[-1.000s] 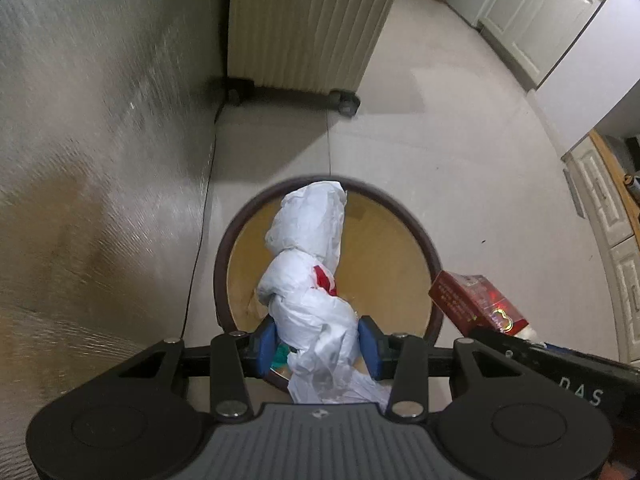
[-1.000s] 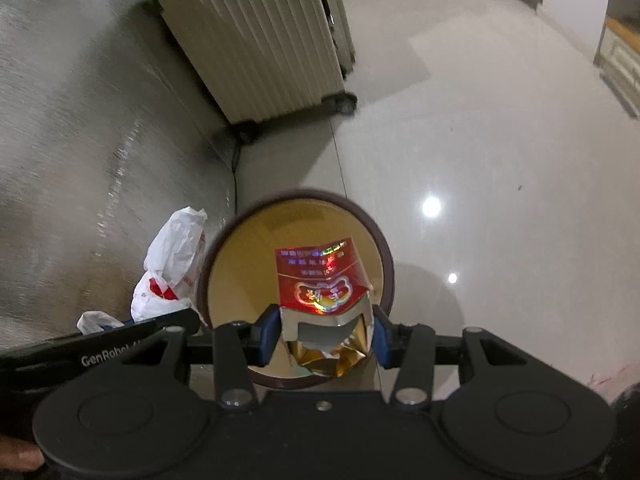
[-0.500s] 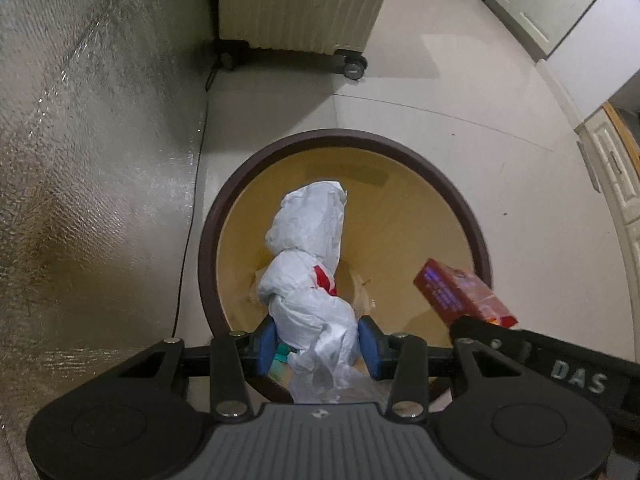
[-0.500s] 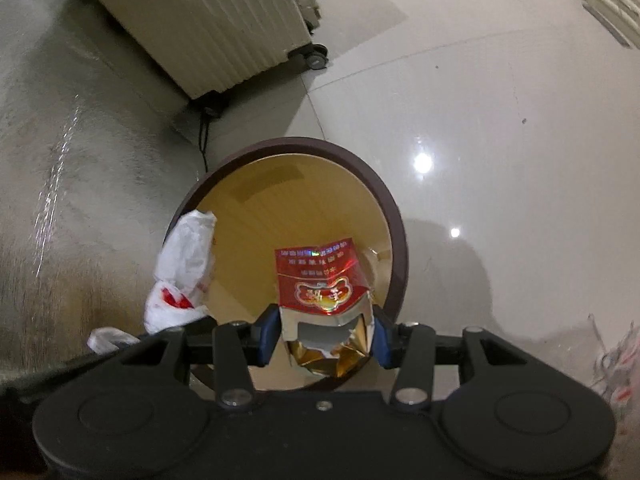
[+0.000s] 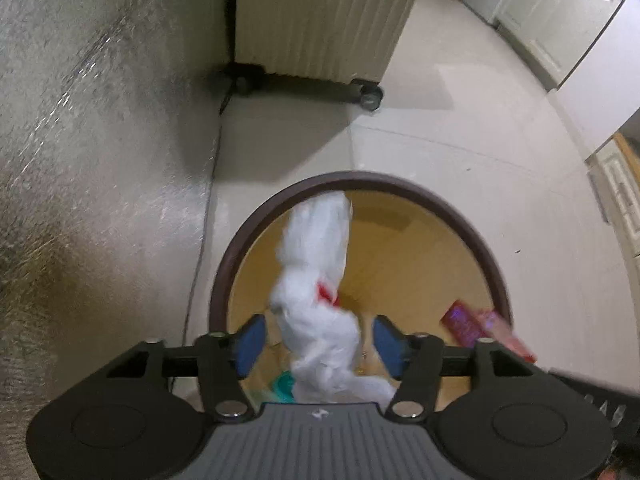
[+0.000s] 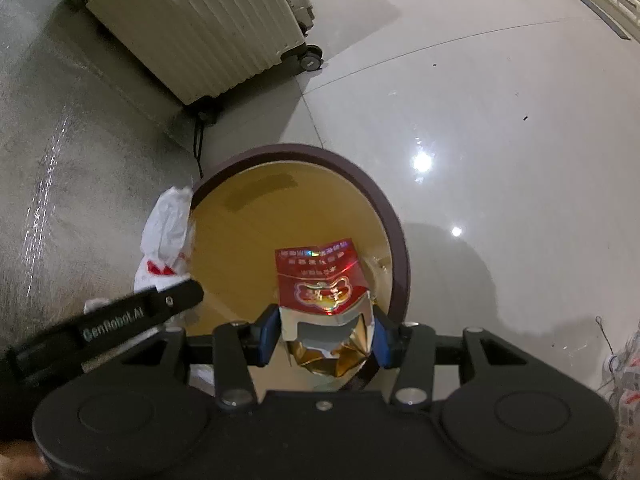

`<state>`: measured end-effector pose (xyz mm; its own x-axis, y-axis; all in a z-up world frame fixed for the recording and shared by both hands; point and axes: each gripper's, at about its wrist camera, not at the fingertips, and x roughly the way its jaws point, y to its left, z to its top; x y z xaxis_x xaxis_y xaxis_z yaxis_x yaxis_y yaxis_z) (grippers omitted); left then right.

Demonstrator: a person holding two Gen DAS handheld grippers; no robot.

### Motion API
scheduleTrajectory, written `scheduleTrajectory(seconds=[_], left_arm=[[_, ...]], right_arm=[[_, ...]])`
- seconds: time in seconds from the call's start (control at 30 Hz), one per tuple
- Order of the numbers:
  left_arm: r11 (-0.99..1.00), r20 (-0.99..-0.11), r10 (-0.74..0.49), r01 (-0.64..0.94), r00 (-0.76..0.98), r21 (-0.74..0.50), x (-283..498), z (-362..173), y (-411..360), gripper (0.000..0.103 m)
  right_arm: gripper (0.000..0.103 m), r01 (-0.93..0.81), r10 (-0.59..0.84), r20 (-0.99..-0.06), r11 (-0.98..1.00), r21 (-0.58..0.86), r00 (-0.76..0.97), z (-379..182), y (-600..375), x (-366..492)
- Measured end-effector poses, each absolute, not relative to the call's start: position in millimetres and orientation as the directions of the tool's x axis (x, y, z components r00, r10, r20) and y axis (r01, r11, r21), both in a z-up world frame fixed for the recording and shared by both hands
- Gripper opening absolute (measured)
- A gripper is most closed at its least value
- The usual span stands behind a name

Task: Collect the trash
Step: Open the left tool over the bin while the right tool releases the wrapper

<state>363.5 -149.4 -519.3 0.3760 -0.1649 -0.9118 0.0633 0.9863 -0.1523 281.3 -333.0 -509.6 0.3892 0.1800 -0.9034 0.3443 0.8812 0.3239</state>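
pale floor tiles (image 6: 460, 92) surround a bin (image 6: 396, 232); left gripper (image 5: 318, 344) is opening around a white bag (image 5: 316, 280) (pads clear), right gripper (image 6: 324, 338) clamps a red box (image 6: 320, 280) at six o'clock.

Your left gripper (image 5: 318, 340) — a black frame with two round discs at 7 and 5 o'clock, a grey ribbed plate at 6 o'clock bearing a small white mark, silver screw heads on the finger arms, and blue pads (image 5: 249, 338) at the fingertips. Your right gripper (image 6: 325, 336) has the same black frame, discs, silver screws and blue pads (image 6: 267, 334); in its view, at 8 o'clock, the left unit's black side bar reads "GenRobot.AI" in white.
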Motion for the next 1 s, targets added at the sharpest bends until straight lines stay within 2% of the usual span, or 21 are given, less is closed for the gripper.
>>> scheduleTrajectory(seconds=[0.2,0.33,0.47,0.87,1.0], left_arm=[[0.988,-0.932,-0.147,0.085,0.331,-0.126,363.3,-520.1,-149.9,0.063],[0.989,-0.948,-0.129,0.103,0.291,-0.103,361.0,-524.6,-148.3,0.064],[0.991,-0.954,-0.111,0.097,0.279,-0.088,356.5,-523.9,-145.3,0.071],[0.995,-0.962,-0.094,0.054,0.255,-0.083,344.8,-510.7,-141.2,0.098],[0.996,-0.963,-0.083,0.052,0.257,-0.072,342.6,-501.4,-139.0,0.099]], right_arm=[[0.049,0.330,0.183,-0.907,0.889,0.317,0.379,-512.9,-332.5,298.0],[0.055,0.304,0.179,-0.907,0.902,0.306,0.382,-515.7,-330.1,314.3],[0.068,0.262,0.177,-0.912,0.922,0.286,0.370,-516.5,-325.7,318.0],[0.068,0.231,0.206,-0.911,0.926,0.299,0.357,-511.3,-327.9,306.8],[0.069,0.216,0.204,-0.910,0.931,0.294,0.360,-504.4,-329.8,301.7]])
